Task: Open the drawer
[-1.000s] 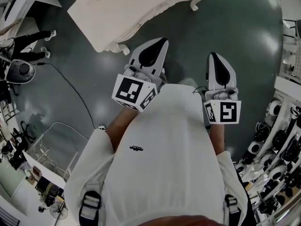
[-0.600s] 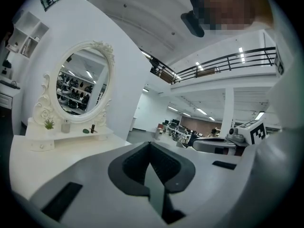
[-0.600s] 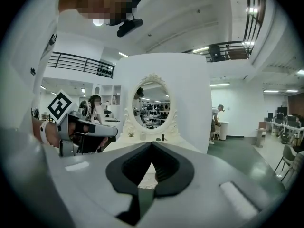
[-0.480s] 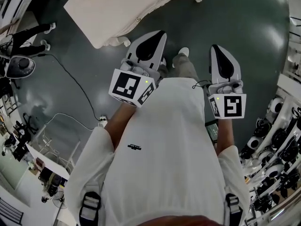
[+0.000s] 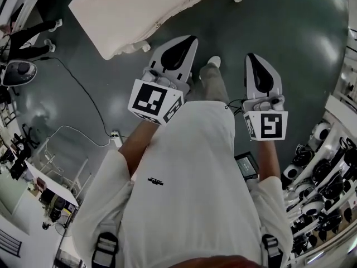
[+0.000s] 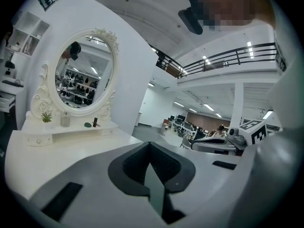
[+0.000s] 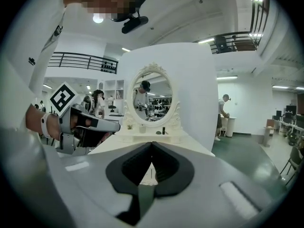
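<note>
The left gripper (image 5: 189, 40) and right gripper (image 5: 251, 56) were clenched shut and empty, carried out front, likely because the drawer of the dressing table (image 5: 125, 7) was not yet within reach.

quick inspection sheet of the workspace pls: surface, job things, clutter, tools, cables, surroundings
surface: dressing table top is white and bare in front of the oval mirror
job's things: the drawer cannot be made out from here; none stands pulled out
clutter: small plant and jar on the mirror shelf
tools: left tool and right tool both shut, empty, short of the table
cables: floor cable runs to a power strip, left of the person
surroundings: dark glossy floor; racks of white parts at right; another person at upper left
</note>
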Available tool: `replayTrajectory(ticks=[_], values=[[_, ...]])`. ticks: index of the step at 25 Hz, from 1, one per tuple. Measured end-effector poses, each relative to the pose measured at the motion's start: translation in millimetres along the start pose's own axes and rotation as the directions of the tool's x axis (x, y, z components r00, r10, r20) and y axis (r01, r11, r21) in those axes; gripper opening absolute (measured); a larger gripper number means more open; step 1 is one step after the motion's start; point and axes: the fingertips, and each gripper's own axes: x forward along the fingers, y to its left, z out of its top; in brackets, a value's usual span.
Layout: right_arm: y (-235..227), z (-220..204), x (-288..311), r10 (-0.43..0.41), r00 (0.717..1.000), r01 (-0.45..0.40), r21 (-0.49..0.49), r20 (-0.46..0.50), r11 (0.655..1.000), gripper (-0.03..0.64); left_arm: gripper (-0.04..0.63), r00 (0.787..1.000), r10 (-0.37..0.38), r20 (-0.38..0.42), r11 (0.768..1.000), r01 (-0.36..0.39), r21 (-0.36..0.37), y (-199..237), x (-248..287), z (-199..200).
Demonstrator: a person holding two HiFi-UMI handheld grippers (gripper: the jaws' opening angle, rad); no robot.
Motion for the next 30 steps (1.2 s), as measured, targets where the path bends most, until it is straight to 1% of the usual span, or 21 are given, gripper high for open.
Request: replayTrajectory(ticks=[4, 6, 10, 14, 19, 21, 24, 27, 30], values=[[-13.2, -14.9, 17.1, 0.017, 1.000, -0.017, 0.001, 0.002, 1.000, 0.012, 0.009, 1.000, 0.024, -0.017, 1.000, -0.024, -0.003, 9.0, 19.5, -5.4], [-22.8, -24.6, 26.0, 0.027, 1.000, -0.027, -0.016, -0.002, 1.000, 0.012, 0.009, 0.999, 0.026, -0.023, 1.000, -0.026, 0.004, 11.4, 30.8, -4.9], [-38.5, -35.2, 52.3, 0.029, 0.999, -0.029, -0.012, 0.022, 1.000, 0.012, 0.009, 0.998, 0.040, -0.046, 0.999, -0.039, 0.002, 18.8, 51.2, -14.5], [-55.7, -55.4, 71.2, 0.046, 0.999, -0.046, -0.018, 0.001, 0.999, 0.012, 0.009, 0.996, 0.056, -0.072, 0.998, -0.056, 0.005, 25.2, 73.5, -26.9], [-74.9, -70.5, 92.6, 0.064, 0.998, -0.064, 0.015, -0.004, 0.998, 0.014, 0.009, 0.994, 0.069, -0.089, 0.998, -0.068, 0.011, 31.2, 100.6, -34.0], [-82.0, -75.5, 101.3, 0.071, 0.997, -0.071, 0.045, 0.003, 0.996, 0.018, 0.009, 0.993, 0.075, -0.092, 0.997, -0.074, 0.012, 34.4, 109.7, -37.3], [-89.8, -83.0, 114.5, 0.072, 0.997, -0.072, 0.092, 0.011, 0.993, 0.050, 0.009, 0.991, 0.092, -0.098, 0.996, -0.092, 0.010, 40.4, 118.6, -43.2], [-102.6, -94.6, 124.0, 0.066, 0.998, -0.066, 0.105, 0.005, 0.992, 0.073, 0.009, 0.989, 0.106, -0.105, 0.994, -0.105, 0.008, 41.2, 132.6, -52.9], [-114.6, -107.7, 131.5, 0.064, 0.998, -0.063, 0.119, -0.007, 0.991, 0.083, 0.009, 0.986, 0.114, -0.120, 0.993, -0.114, 0.002, 39.2, 145.0, -65.2]])
